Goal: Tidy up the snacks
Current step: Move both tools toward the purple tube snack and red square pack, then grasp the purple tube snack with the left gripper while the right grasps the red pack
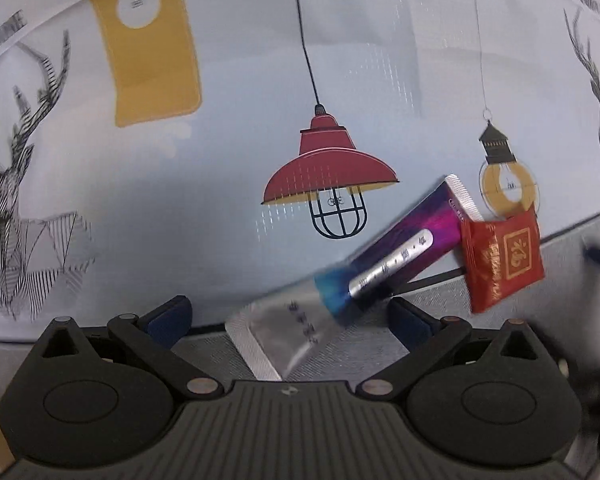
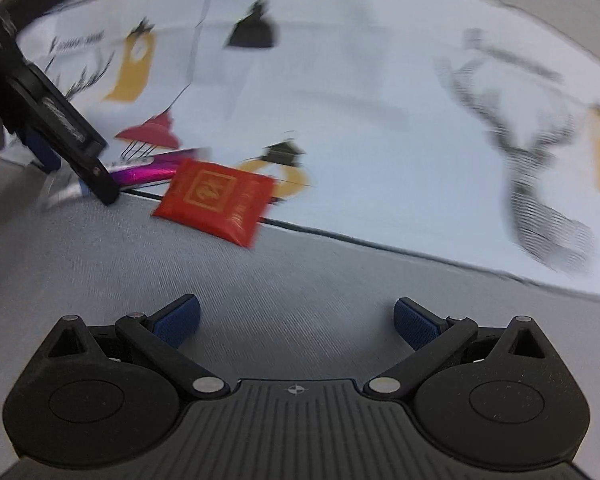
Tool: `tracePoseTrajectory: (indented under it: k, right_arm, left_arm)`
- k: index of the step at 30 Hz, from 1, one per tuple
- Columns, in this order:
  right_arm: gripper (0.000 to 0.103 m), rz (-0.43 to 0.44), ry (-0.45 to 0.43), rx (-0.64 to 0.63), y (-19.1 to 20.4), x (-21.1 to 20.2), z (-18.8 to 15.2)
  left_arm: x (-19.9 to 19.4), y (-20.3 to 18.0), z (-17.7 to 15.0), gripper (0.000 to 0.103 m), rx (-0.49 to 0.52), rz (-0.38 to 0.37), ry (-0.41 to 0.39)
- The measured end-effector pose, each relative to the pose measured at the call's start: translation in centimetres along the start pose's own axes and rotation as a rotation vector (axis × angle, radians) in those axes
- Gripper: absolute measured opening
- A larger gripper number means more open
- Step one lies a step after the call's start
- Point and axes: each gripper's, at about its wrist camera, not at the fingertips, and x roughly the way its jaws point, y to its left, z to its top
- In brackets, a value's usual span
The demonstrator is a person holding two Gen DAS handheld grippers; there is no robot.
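Note:
A purple and blue snack bar lies tilted across the edge of the printed cloth, with a red square snack packet touching its far end. A silver foil packet lies on the grey surface between the fingers of my left gripper, which is open. In the right wrist view the red packet and the purple bar sit at the cloth's edge, with the left gripper over the bar's end. My right gripper is open and empty above the grey surface.
A pale cloth printed with lamps, deer and yellow tags covers the far area. The grey woven surface runs along the near side. The right wrist view is motion-blurred.

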Motion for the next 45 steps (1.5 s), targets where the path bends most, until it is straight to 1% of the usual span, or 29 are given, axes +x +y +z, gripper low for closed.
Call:
tracePoseTrajectory:
  k: [1, 2, 4, 6, 8, 9, 11, 12, 13, 14, 17, 20, 21, 24, 26, 27, 30, 32, 33, 34, 35, 36, 38, 39, 40, 41, 42, 43, 45]
  right_arm:
    - [0.102, 0.013, -0.026, -0.013, 0.3, 0.7, 0.8]
    - [0.102, 0.026, -0.032, -0.034, 0.6, 1.5, 1.6]
    - [0.102, 0.056, -0.043, -0.080, 1.1, 2.7, 3.3]
    - [0.102, 0.089, -0.038, -0.138, 1.5, 3.7, 4.6]
    - [0.102, 0.111, -0.030, -0.178, 1.9, 4.3, 5.6]
    - [0.102, 0.127, -0.022, -0.197, 2.0, 4.6, 6.1]
    - [0.101, 0.150, -0.016, -0.219, 2.2, 4.8, 6.5]
    - [0.090, 0.158, -0.014, -0.219, 2.2, 4.6, 6.5]
    - [0.056, 0.185, -0.030, -0.203, 2.1, 4.3, 6.4]
    - [0.043, 0.202, -0.053, -0.189, 2.1, 3.9, 6.2]
    - [0.042, 0.118, -0.065, -0.154, 2.7, 2.6, 5.1]
    - [0.042, 0.036, -0.044, -0.042, 2.8, 0.5, 3.7]
    - [0.042, 0.008, -0.048, 0.009, 2.7, -0.8, 3.1]
    - [0.042, -0.028, -0.067, 0.184, 2.3, -5.2, 1.3]
    - [0.042, -0.068, -0.097, 0.260, 3.3, -8.9, 0.0]
    - [0.042, -0.078, -0.110, 0.283, 3.9, -10.4, -0.5]
    - [0.042, -0.082, -0.142, 0.352, 6.2, -15.6, -1.8]
    - [0.042, -0.076, -0.159, 0.386, 7.6, -18.7, -2.6]
    - [0.042, -0.078, -0.164, 0.394, 8.4, -19.9, -3.0]
    - [0.042, -0.082, -0.162, 0.390, 9.1, -20.8, -3.3]
    - [0.042, -0.087, -0.162, 0.377, 9.7, -21.3, -3.5]
    - [0.042, -0.097, -0.160, 0.364, 10.2, -21.5, -3.7]
    - [0.042, -0.094, -0.125, 0.379, 10.5, -21.3, -4.1]
    - [0.042, -0.092, -0.117, 0.399, 10.4, -21.6, -4.4]
    - [0.042, -0.091, -0.113, 0.410, 10.4, -21.6, -4.6]
    - [0.042, -0.093, -0.105, 0.425, 10.2, -21.6, -4.8]
    - [0.042, -0.094, -0.099, 0.443, 10.0, -21.4, -5.0]
    - [0.042, -0.091, -0.086, 0.464, 9.6, -21.1, -5.3]
    - [0.042, -0.097, -0.041, 0.506, 8.9, -20.0, -5.9]
  left_arm:
    - [0.1, 0.0, 0.2, 0.103, 0.025, 0.002, 0.005]
    - [0.2, -0.3, 0.5, 0.103, 0.059, 0.001, 0.008]
    - [0.2, -1.2, 1.0, 0.103, 0.154, -0.011, 0.010]
    - [0.3, -2.1, 1.3, 0.103, 0.246, -0.017, 0.010]
    - [0.3, -2.9, 1.4, 0.103, 0.314, -0.021, 0.005]
    - [0.3, -3.1, 1.3, 0.099, 0.327, -0.022, -0.003]
    - [-0.4, -3.3, 1.1, 0.074, 0.333, -0.049, -0.030]
    - [-1.2, -3.4, 0.8, 0.030, 0.325, -0.060, -0.051]
    - [-1.6, -3.6, 0.6, 0.018, 0.328, -0.060, -0.054]
    - [-2.0, -3.6, 0.4, 0.014, 0.313, -0.064, -0.047]
    - [-3.0, -3.1, -1.1, 0.013, 0.273, -0.073, -0.055]
    - [-5.5, -2.3, -3.5, 0.012, 0.204, -0.097, -0.085]
    - [-6.6, -2.4, -4.5, 0.012, 0.179, -0.101, -0.094]
    - [-10.1, -2.1, -7.9, 0.009, 0.100, -0.113, -0.105]
    - [-12.7, -2.8, -10.2, 0.005, 0.056, -0.122, -0.112]
    - [-14.1, -2.4, -11.9, 0.000, 0.030, -0.130, -0.117]
    - [-17.6, -1.7, -15.8, 0.000, -0.007, -0.132, -0.145]
    - [-19.0, -1.4, -17.6, 0.000, -0.030, -0.128, -0.149]
    - [-19.1, -1.4, -18.3, 0.000, -0.033, -0.118, -0.156]
    - [-18.6, -1.9, -18.6, 0.000, -0.016, -0.098, -0.156]
    - [-18.1, -2.1, -19.0, 0.000, 0.002, -0.099, -0.136]
    - [-17.3, -2.3, -19.2, 0.000, -0.004, -0.102, -0.097]
    - [-16.5, -2.5, -19.7, 0.001, -0.020, -0.122, -0.062]
    - [-16.2, -2.8, -20.0, 0.010, -0.013, -0.121, -0.057]
    - [-15.8, -3.3, -20.3, 0.028, -0.004, -0.111, -0.041]
    - [-15.2, -3.8, -20.4, 0.038, 0.009, -0.104, -0.027]
    - [-14.5, -4.4, -20.5, 0.056, 0.025, -0.092, -0.019]
    - [-13.7, -4.9, -20.6, 0.067, 0.043, -0.068, -0.016]
    - [-11.7, -5.6, -20.6, 0.069, 0.069, -0.006, 0.007]
